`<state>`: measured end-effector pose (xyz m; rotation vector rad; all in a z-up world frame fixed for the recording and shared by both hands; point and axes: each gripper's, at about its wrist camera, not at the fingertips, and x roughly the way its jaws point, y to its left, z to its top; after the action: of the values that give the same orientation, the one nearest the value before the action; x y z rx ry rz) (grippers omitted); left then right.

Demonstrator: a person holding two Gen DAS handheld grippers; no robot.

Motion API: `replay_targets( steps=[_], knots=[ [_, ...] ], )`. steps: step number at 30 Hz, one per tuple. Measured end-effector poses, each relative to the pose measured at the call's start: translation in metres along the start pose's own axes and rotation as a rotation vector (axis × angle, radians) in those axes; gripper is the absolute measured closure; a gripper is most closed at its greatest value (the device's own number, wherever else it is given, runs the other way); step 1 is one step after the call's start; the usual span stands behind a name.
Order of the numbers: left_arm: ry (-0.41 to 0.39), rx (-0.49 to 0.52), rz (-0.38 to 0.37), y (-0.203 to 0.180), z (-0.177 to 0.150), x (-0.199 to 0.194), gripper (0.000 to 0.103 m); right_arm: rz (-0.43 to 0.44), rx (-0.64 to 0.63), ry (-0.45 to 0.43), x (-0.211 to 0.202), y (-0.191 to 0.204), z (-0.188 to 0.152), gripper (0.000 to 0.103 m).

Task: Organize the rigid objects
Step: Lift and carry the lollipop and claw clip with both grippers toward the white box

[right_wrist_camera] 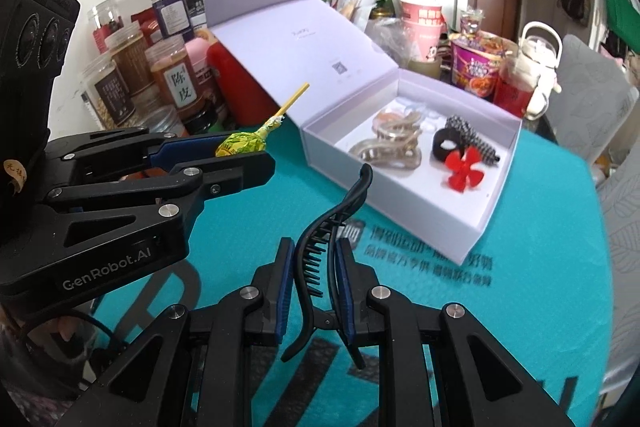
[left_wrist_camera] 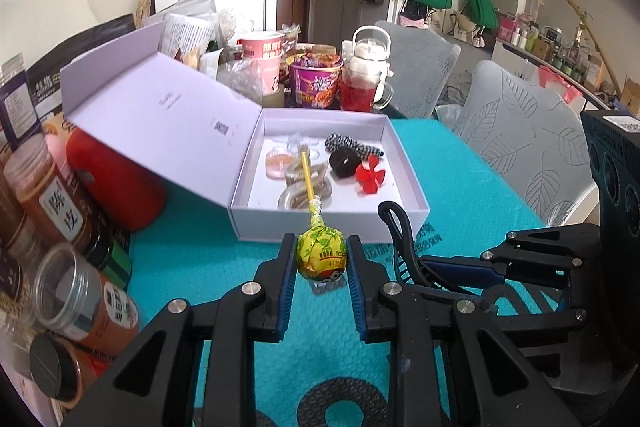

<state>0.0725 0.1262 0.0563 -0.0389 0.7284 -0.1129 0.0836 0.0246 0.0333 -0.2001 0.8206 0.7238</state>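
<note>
Nearest, the left gripper (left_wrist_camera: pixel 321 259) is seen pinching a lollipop (left_wrist_camera: pixel 321 254) by its wrapped yellow-green head, the stick pointing away toward the box; beside it, the right gripper (right_wrist_camera: pixel 316 267) is pressed onto a black hair clip (right_wrist_camera: pixel 320 255), held near its hinge with the toothed arm rising forward; both items are carried clear of the teal mat (left_wrist_camera: pixel 200 267). The lollipop's round, crinkled head could be squeezed out sideways if the wrist were rolled; the clip, gripped near its spring, could be levered open or twisted loose. Just beyond, the white box (left_wrist_camera: pixel 404 163) lies open, already holding translucent claw clips (left_wrist_camera: pixel 304 187), a black scrunchie (left_wrist_camera: pixel 345 163) and a red flower clip (left_wrist_camera: pixel 370 179); free floor is limited, so a release from height could scatter them or bounce an item out. The two tools are held close together, so a collision over the box is judged likely if both were lowered at once. The raised lid (left_wrist_camera: pixel 168 119) leans back by crowded jars (left_wrist_camera: pixel 66 203); a nudge might shut it.
</note>
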Motion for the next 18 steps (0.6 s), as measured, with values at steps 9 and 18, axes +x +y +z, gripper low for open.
replay_targets(
  steps=[9, 18],
  knots=[
    [-0.069, 0.023, 0.005, -0.003, 0.037, 0.004, 0.079, -0.049, -0.025, -0.069, -0.016, -0.021, 0.032, 0.083],
    [-0.12, 0.027, 0.006, -0.004, 0.071, 0.016, 0.079, -0.071, -0.035, -0.125, -0.023, -0.045, 0.058, 0.083]
  ],
)
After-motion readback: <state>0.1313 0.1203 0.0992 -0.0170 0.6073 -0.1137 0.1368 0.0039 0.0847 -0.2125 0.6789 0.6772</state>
